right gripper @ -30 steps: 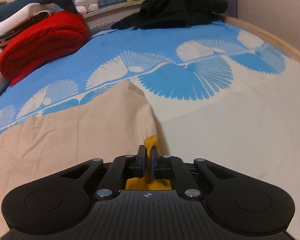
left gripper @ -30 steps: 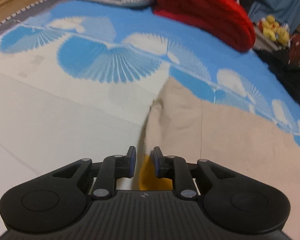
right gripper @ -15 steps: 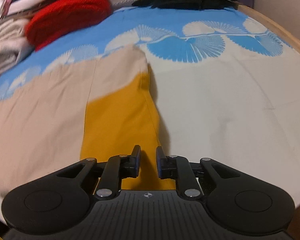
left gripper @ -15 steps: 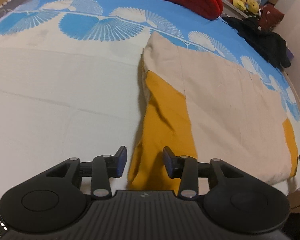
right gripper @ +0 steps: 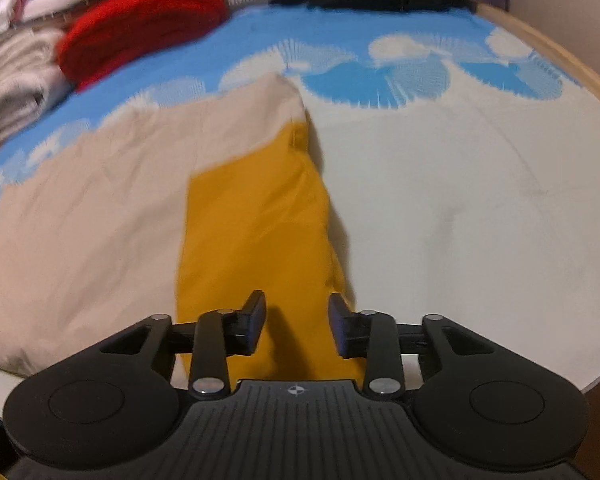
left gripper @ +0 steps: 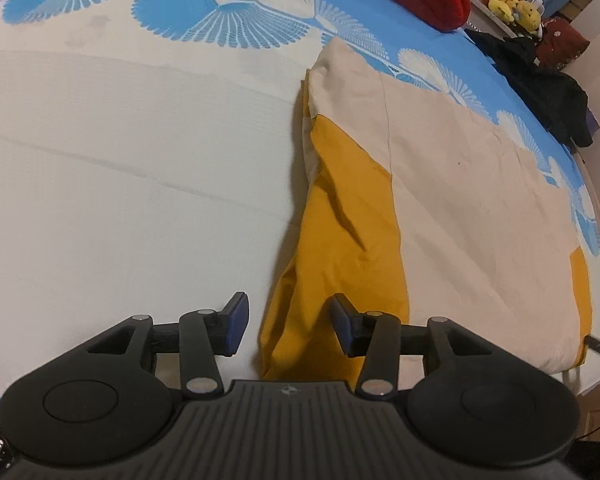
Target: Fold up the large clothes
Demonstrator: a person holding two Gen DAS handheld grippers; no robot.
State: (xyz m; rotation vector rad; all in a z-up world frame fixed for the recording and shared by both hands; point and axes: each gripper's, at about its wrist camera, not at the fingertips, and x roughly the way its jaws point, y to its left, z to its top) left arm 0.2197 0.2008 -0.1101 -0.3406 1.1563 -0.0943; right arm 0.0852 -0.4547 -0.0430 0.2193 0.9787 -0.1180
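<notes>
The large beige cloth (left gripper: 468, 216) lies spread on the bed (left gripper: 120, 200), its yellow-lined corners turned over toward the near edge; in the left wrist view the yellow flap (left gripper: 340, 240) runs from the centre down to 6 o'clock, and in the right wrist view the other yellow flap (right gripper: 256, 232) does the same. The left gripper (left gripper: 288, 320) has just been opening and stands about half wide, the flap's end between the jaws but the pads not pressing it; the right gripper (right gripper: 296, 324) has likewise just been opening, somewhat narrower, the cloth under the gap and free of the pads. The fold looks laid down and let go. Risks from here, as I judge them: the left flap is creased and puckered, so it may set a crooked edge unless smoothed; a withdrawing fingertip could snag the loose hem and drag the fold open; the near ends sit close to the bed's edge at 6 o'clock, so their weight could pull them off. The red folded knit (right gripper: 140, 28) at 11 o'clock and the black clothes (left gripper: 540, 80) at 2 o'clock lie well apart and pose no trouble.
</notes>
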